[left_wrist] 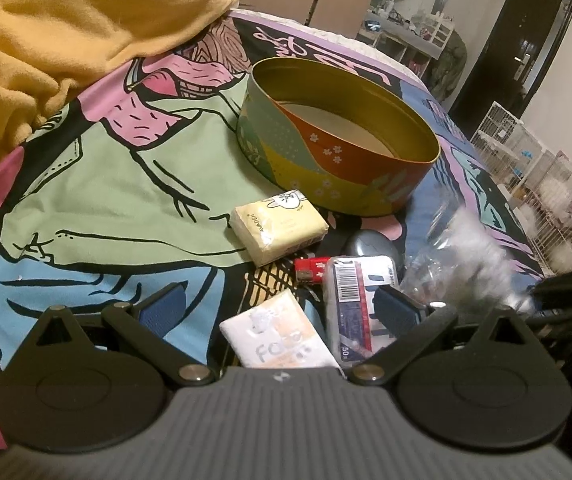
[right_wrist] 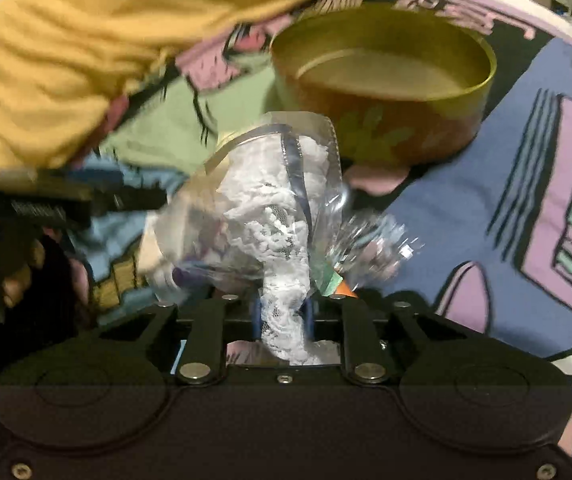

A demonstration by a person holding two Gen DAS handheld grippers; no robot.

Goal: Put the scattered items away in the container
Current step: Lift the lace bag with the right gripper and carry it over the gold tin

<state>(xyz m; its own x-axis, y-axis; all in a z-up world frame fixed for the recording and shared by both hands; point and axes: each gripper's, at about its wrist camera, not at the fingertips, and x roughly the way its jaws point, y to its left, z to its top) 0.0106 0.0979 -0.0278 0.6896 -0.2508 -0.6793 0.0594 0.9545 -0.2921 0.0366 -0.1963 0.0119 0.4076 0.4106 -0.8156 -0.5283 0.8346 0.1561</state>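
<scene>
Tin, round and open-topped, sits on the cartoon-printed bedspread with its gold inside bare; its outer wall is painted in green, yellow and red bands with small white flowers. It serves as the landmark for everything else.

Just in front of the tin lies a pale yellow tissue pack, nearly touching the tin's wall. Nearer the camera than that pack are a small red item, a grey rounded object, a white pack with a barcode and a white-and-orange tissue pack, all clustered together on the bedspread. A rumpled yellow blanket is heaped to the left of the tin and behind it.

Left gripper hangs over that cluster with its jaws spread wide and nothing between the blue pads; the barcode pack and the white-and-orange pack lie below the gap.

Right gripper has its jaws pinched tight on a clear plastic bag of white lace. The lace runs down between the blue pads, and the crinkled bag stands up in front of the gripper, on the near side of the tin and partly covering its wall in the right wrist view. In the left wrist view the same bag shows as a blurred clear shape to the right of the tin's front. Part of a hand shows at the left edge, well away from the tin.
</scene>
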